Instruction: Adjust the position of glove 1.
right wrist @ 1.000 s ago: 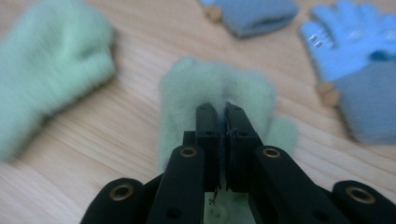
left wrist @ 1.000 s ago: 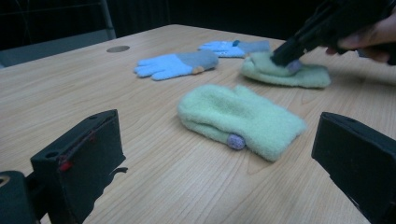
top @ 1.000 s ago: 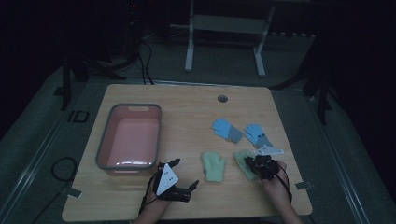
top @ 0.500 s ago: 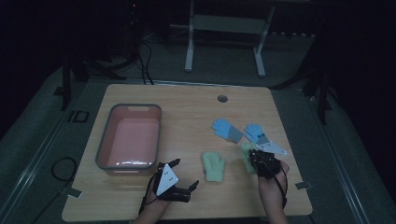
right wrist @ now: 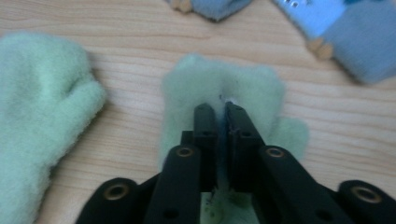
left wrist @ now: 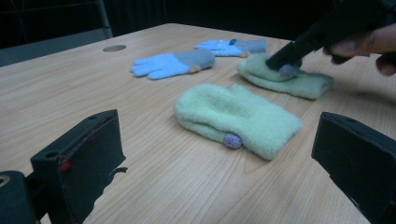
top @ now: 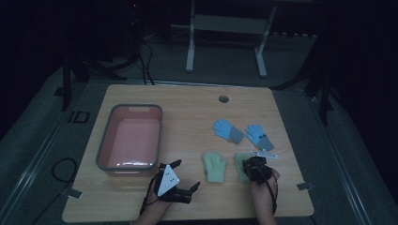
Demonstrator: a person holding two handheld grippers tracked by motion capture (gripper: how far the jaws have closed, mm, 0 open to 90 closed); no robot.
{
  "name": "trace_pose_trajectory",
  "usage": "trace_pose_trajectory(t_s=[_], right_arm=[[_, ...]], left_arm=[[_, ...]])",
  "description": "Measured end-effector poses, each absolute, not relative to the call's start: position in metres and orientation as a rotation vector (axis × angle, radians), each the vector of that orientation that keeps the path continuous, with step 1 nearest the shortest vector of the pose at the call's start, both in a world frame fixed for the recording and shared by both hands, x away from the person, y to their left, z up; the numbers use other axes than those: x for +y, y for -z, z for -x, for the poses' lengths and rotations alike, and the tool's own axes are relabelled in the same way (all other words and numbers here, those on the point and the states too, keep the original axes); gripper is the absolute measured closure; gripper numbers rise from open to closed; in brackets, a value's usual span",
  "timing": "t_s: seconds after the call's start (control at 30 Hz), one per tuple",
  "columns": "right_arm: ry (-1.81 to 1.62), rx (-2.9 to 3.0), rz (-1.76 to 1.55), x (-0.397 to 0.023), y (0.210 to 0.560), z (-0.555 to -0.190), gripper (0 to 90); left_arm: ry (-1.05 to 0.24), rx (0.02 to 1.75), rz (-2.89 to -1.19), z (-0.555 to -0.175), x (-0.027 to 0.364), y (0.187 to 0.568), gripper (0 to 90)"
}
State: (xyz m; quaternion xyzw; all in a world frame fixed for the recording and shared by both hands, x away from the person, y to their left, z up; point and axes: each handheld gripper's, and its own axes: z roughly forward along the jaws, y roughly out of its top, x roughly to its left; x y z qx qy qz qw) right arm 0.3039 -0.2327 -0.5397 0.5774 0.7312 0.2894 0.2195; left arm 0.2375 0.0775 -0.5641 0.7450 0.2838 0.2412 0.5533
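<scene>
Right gripper, jaws pressed together, pinched the green mitten near the desk's front-right edge; left gripper stood spread. A deeper bite would likely prevent slipping.

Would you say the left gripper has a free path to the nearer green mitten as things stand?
Probably yes. The left gripper is open and points at the green mitten, with bare table between them. The right gripper is busy on the other mitten farther off, out of that path.
</scene>
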Motion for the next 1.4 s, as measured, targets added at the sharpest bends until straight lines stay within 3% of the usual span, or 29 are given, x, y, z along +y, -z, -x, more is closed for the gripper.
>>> trace_pose_trajectory(t_s=[0.1,0.4,0.77,1.2,1.4], right_arm=[[-0.82,2.036,-1.596,-0.231,0.541,-0.304,70.3],[-0.875,2.083,-1.468,-0.237,0.523,-0.301,57.0],[-1.033,2.242,-1.317,-0.274,0.501,-0.316,57.1],[-0.943,2.353,-1.251,-0.273,0.532,-0.312,55.5],[-0.925,2.321,-1.248,-0.272,0.545,-0.309,59.0]], left_arm=[[-0.571,0.668,-1.765,-0.238,0.077,0.564,2.2],[-0.569,0.667,-1.763,-0.238,0.077,0.564,2.2],[-0.569,0.675,-1.753,-0.237,0.078,0.564,2.2],[-0.575,0.68,-1.746,-0.237,0.078,0.564,2.2],[-0.575,0.675,-1.752,-0.237,0.078,0.564,2.2]])
